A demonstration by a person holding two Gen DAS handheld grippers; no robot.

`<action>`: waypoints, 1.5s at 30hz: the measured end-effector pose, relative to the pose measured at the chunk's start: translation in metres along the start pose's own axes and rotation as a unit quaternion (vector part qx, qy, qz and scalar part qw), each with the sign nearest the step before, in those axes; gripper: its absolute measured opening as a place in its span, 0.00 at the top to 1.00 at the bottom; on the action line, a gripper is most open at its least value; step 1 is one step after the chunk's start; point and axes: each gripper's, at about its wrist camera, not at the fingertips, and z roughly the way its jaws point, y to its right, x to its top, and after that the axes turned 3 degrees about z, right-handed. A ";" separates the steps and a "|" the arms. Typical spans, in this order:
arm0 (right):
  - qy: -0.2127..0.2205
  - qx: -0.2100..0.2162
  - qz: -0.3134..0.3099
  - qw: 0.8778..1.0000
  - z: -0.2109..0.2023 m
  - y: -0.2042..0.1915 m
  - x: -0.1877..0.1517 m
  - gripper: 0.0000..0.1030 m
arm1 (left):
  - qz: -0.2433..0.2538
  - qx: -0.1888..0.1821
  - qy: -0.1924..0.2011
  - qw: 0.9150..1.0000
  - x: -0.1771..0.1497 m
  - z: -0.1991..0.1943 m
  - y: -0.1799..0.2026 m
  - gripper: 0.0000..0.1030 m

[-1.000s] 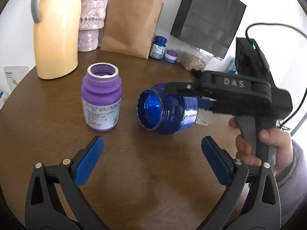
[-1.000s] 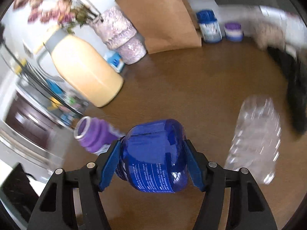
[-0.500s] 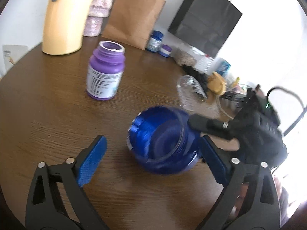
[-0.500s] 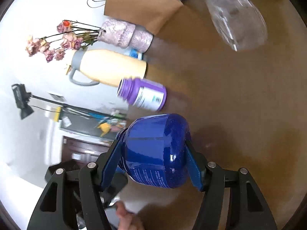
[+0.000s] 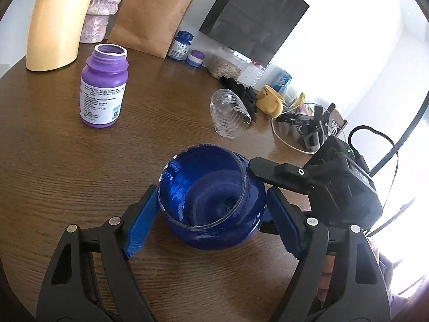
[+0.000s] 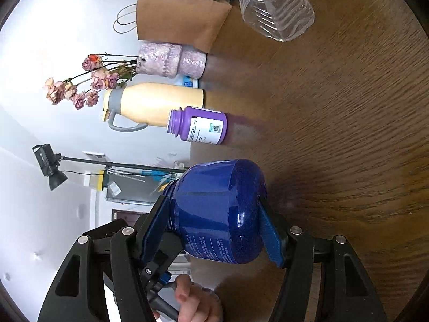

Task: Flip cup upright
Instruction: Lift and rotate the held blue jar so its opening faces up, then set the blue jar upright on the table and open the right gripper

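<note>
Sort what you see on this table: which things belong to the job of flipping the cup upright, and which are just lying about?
In the job: blue cup; right gripper, shut on it; left gripper, closing in around it.

Lying about: purple bottle; clear plastic cup on its side; yellow jug; brown paper bag; black paper bag.

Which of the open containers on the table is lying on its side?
The clear plastic cup; the purple bottle and blue jar stand mouth-up.

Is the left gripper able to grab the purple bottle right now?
Probably not yet. The left gripper has the blue cup sitting between its fingers, and the purple bottle stands apart, farther away on the table.
</note>
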 end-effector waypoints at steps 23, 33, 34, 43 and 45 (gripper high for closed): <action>0.031 -0.198 -0.232 0.952 -0.026 -0.056 -0.025 0.27 | 0.220 0.113 -0.119 0.962 -0.003 0.004 0.049 0.25; 0.037 -0.218 -0.234 0.947 -0.021 -0.045 -0.026 0.27 | 0.264 0.122 -0.130 0.948 -0.007 0.016 0.065 0.25; 0.038 -0.219 -0.233 0.947 -0.022 -0.044 -0.027 0.27 | 0.266 0.119 -0.136 0.947 -0.008 0.018 0.065 0.25; 0.036 -0.226 -0.227 0.947 -0.028 -0.037 -0.032 0.27 | 0.280 0.127 -0.125 0.943 -0.022 0.015 0.072 0.23; 0.035 -0.226 -0.229 0.946 -0.028 -0.038 -0.033 0.27 | 0.276 0.126 -0.121 0.945 -0.023 0.012 0.071 0.23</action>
